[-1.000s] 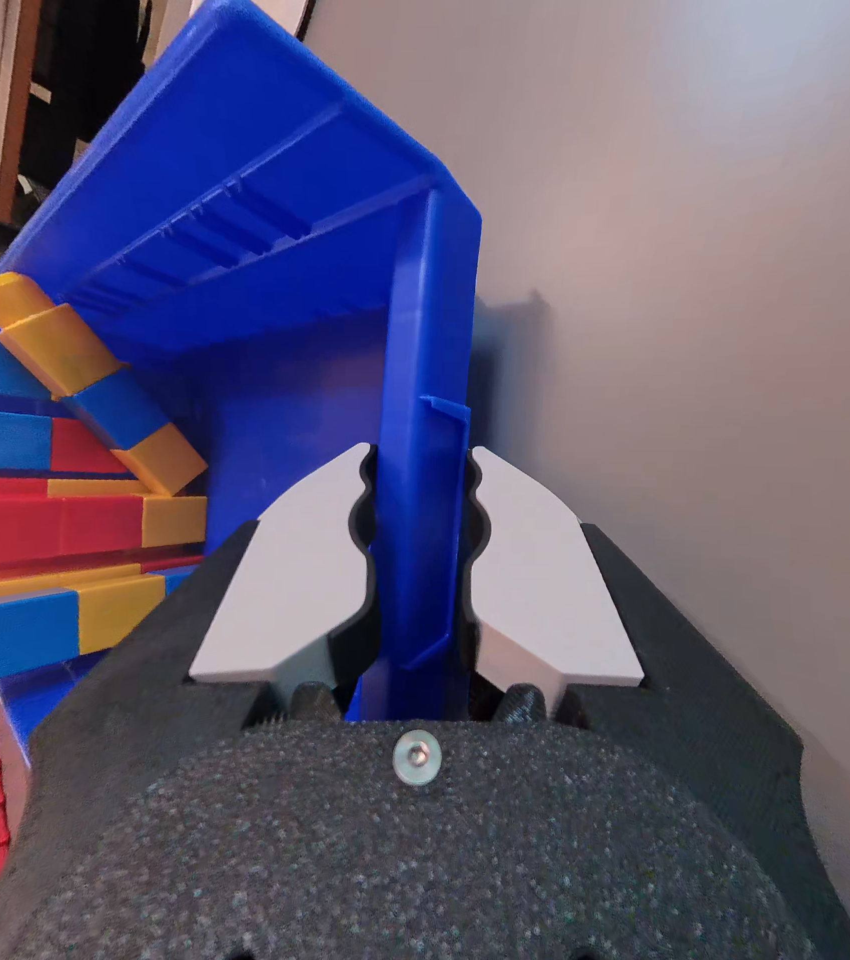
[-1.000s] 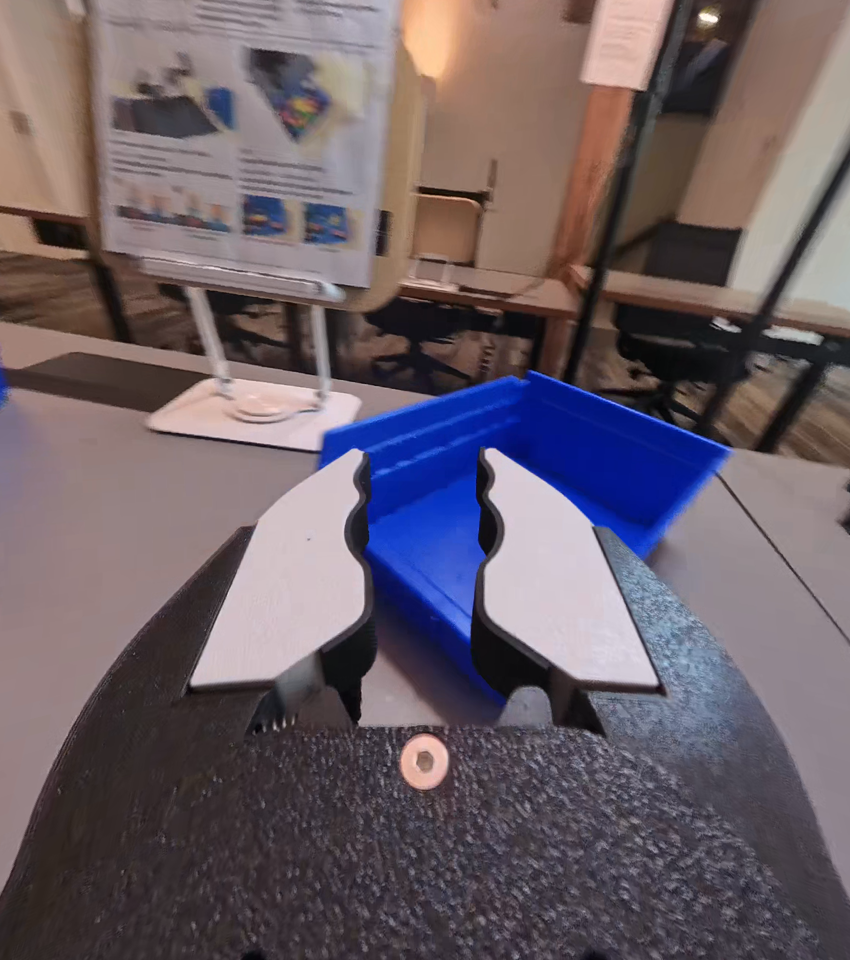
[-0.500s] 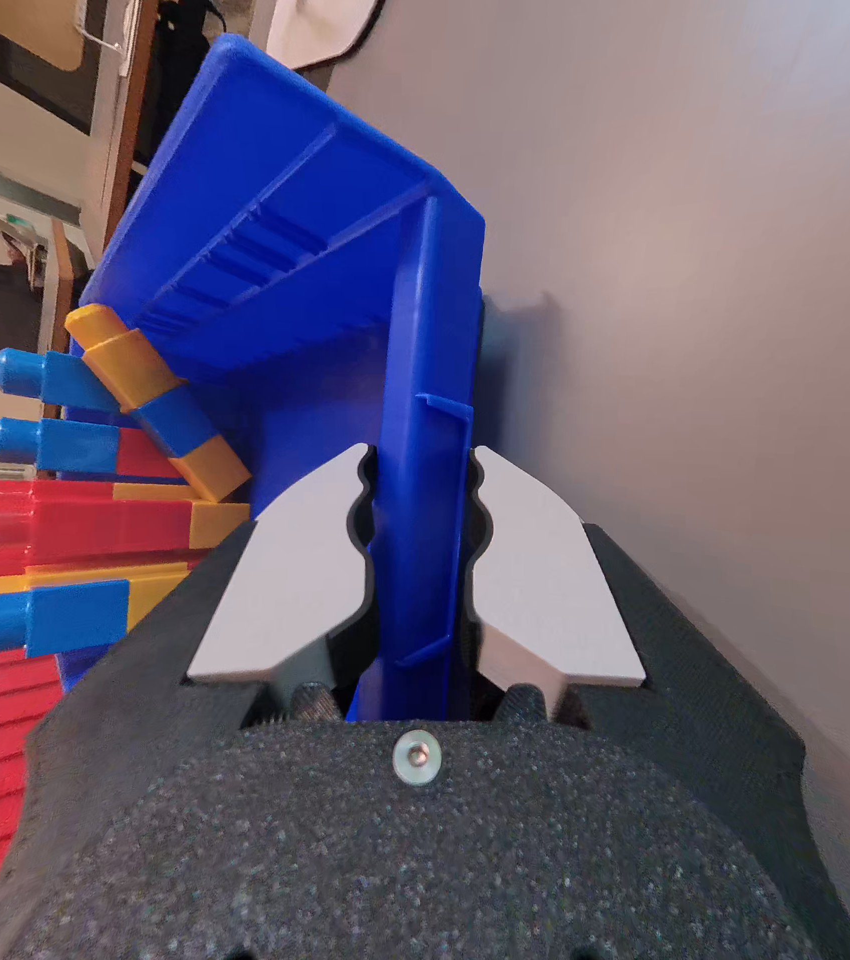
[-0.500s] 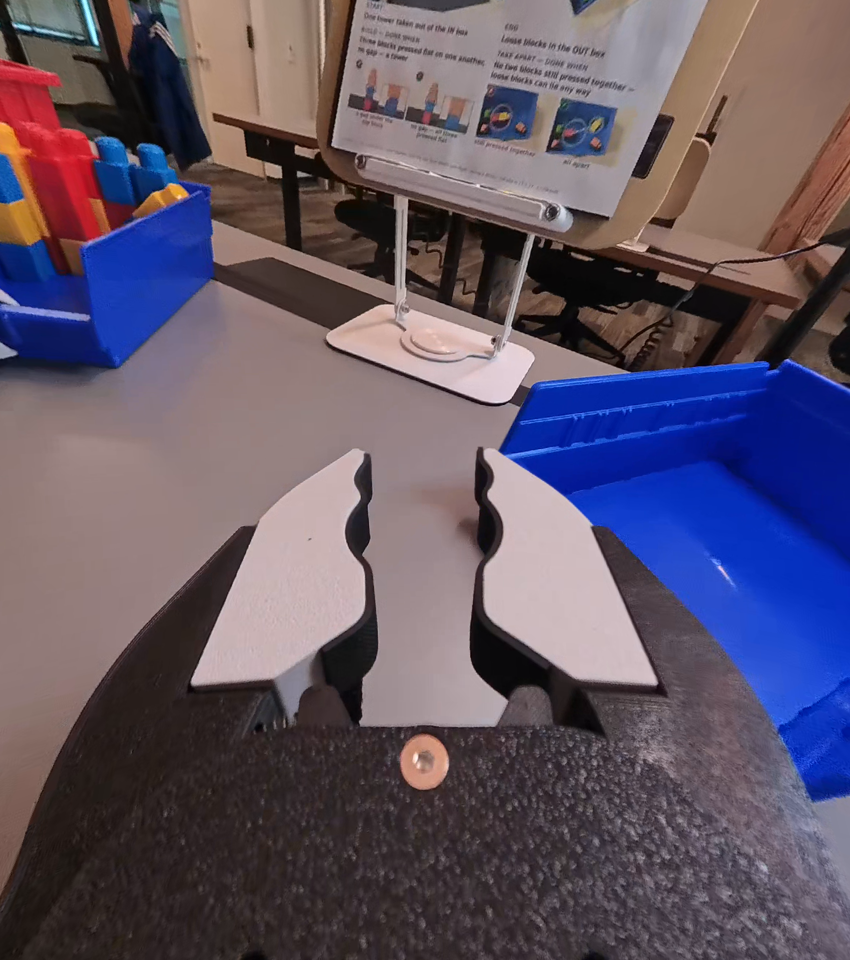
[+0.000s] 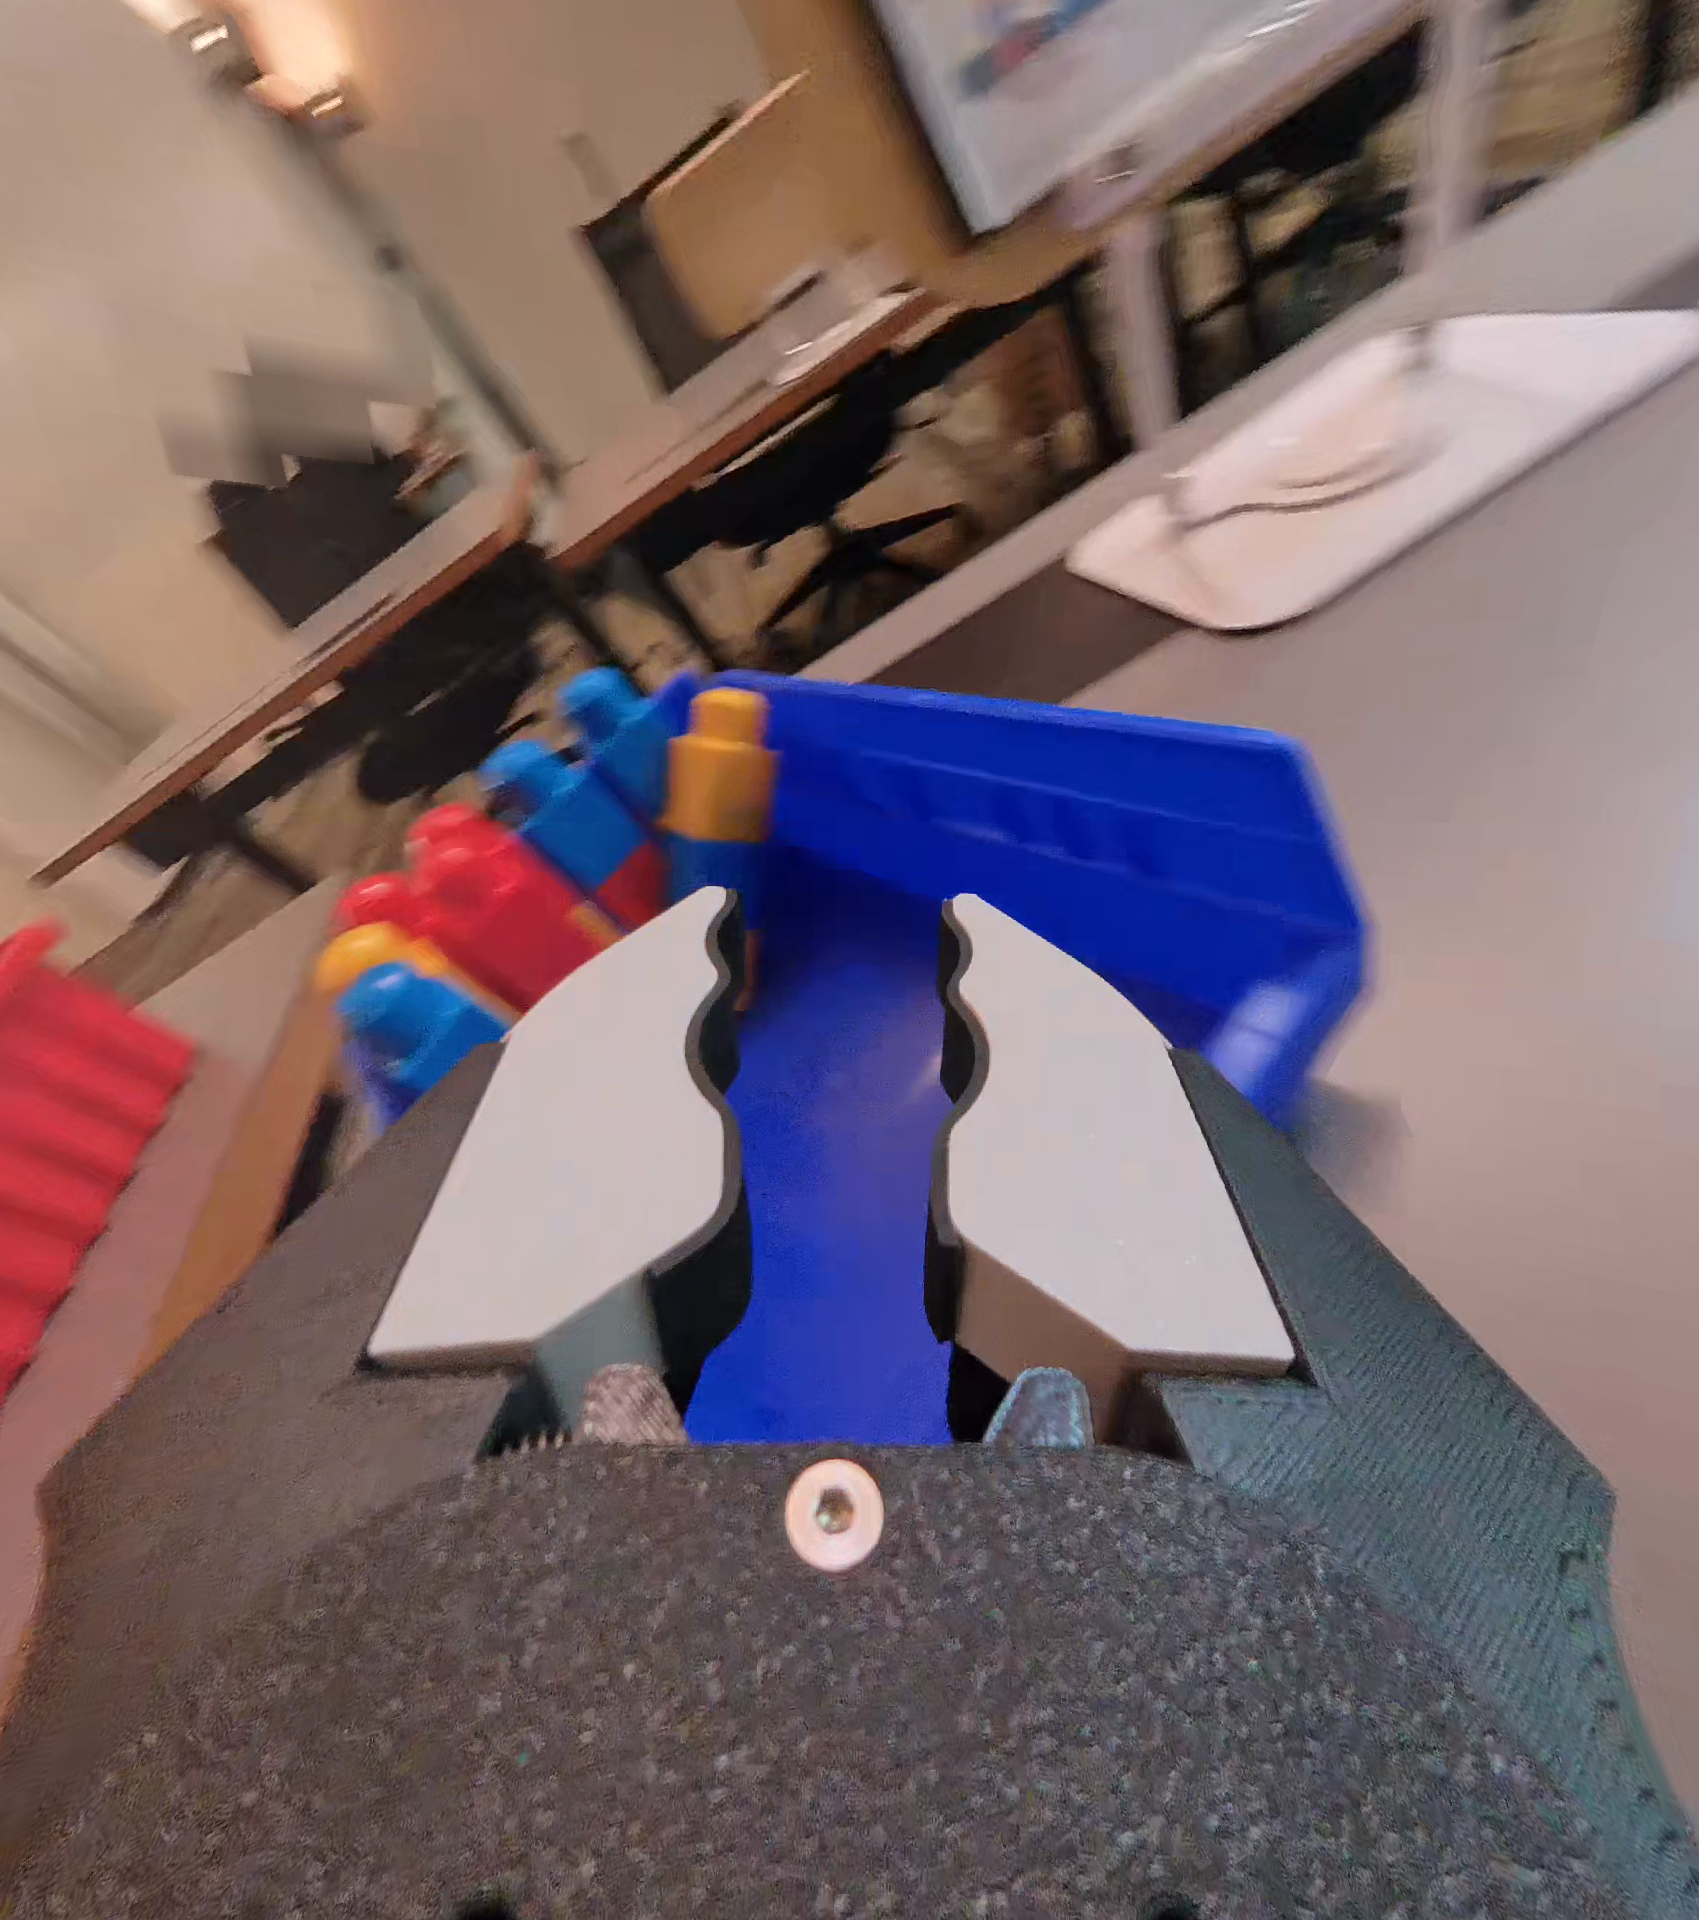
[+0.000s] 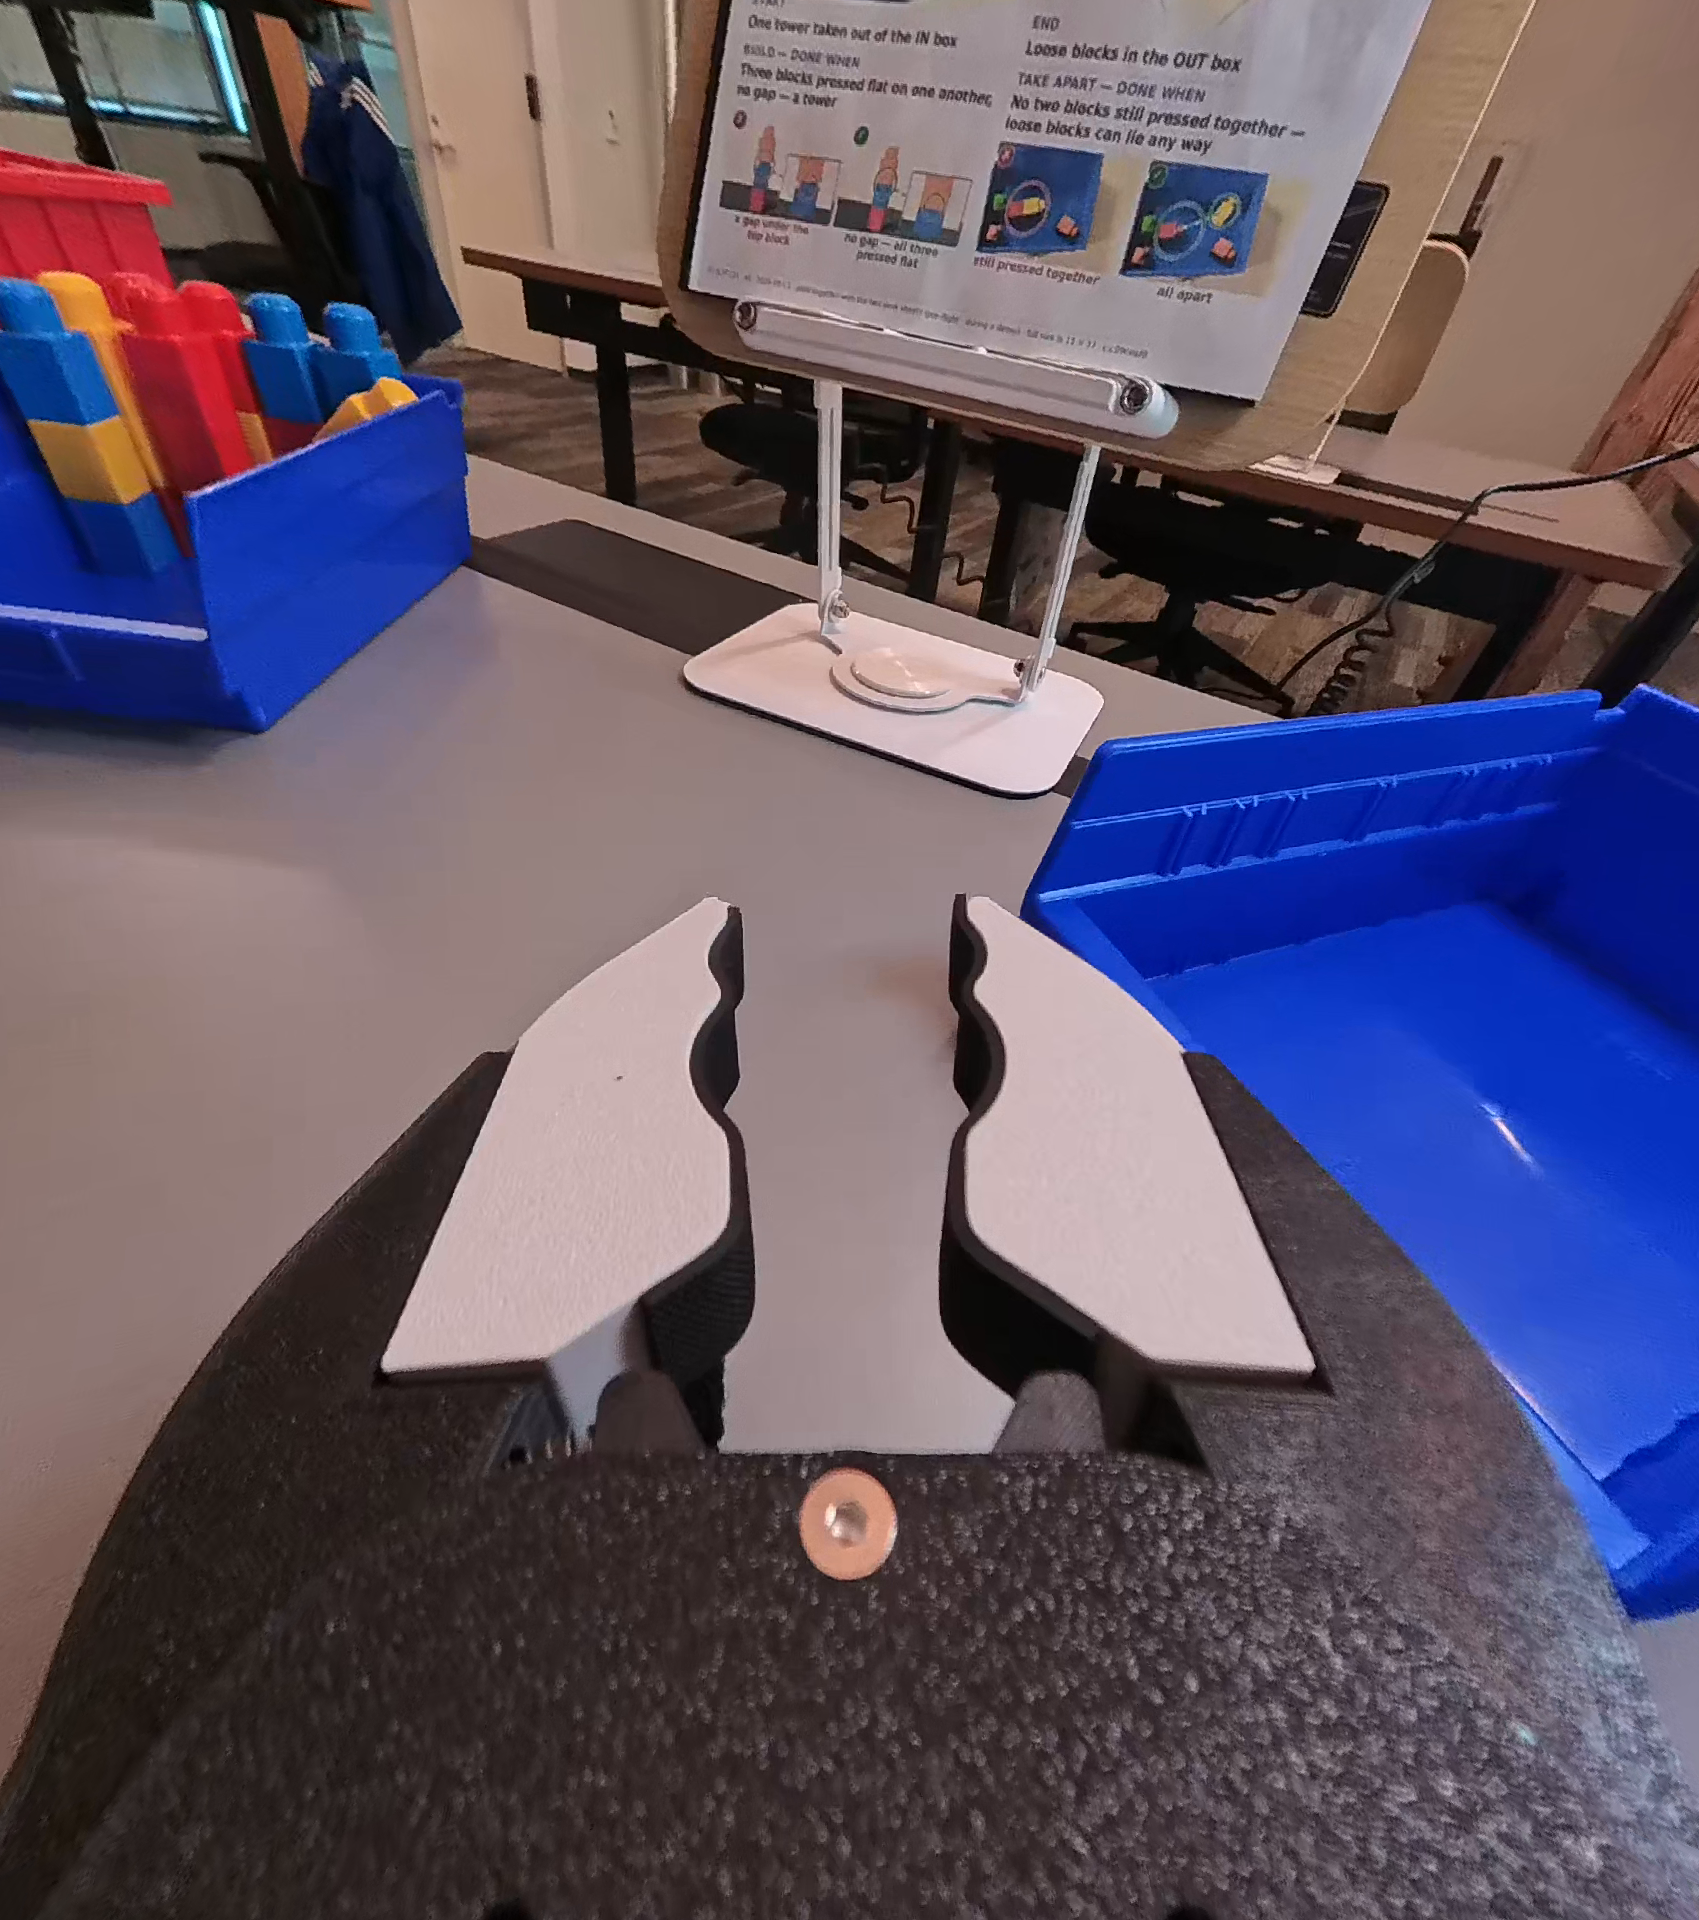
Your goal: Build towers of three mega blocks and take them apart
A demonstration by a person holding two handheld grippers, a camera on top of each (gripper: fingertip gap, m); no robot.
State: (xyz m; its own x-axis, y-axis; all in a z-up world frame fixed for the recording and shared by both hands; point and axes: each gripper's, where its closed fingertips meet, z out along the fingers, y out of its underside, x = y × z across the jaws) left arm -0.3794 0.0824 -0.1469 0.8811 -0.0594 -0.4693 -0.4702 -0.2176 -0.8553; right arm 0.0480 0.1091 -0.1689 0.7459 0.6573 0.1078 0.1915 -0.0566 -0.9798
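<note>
1. The left claw (image 5: 834,925) is parted with nothing between its grey fingers (image 5: 596,1132). It points over the floor of a blue bin (image 5: 1084,821) that sits on the grey table (image 5: 1551,831). The whole left wrist view is tilted and smeared by motion.
2. Block towers (image 5: 523,873) in red, blue and yellow lean at the bin's left end. The claw's left finger hides their lower parts, and the blur makes the seams between blocks hard to read.
3. A red ribbed bin (image 5: 3,1122) is cut off by the left edge of that view.
4. The right claw (image 6: 845,925) is also spread apart and empty, over bare table (image 6: 305,935).
5. In the right wrist view the bin of towers (image 6: 325,561) sits far left, partly out of frame. The towers (image 6: 149,405) stand upright or leaning inside, their bases hidden by its wall.
6. A second blue bin (image 6: 1447,831) lies just right of the right claw. No blocks show in it, though its near corner is cut off.
7. A printed instruction sheet on a white stand (image 6: 897,696) stands between the two bins, its top cropped.
</note>
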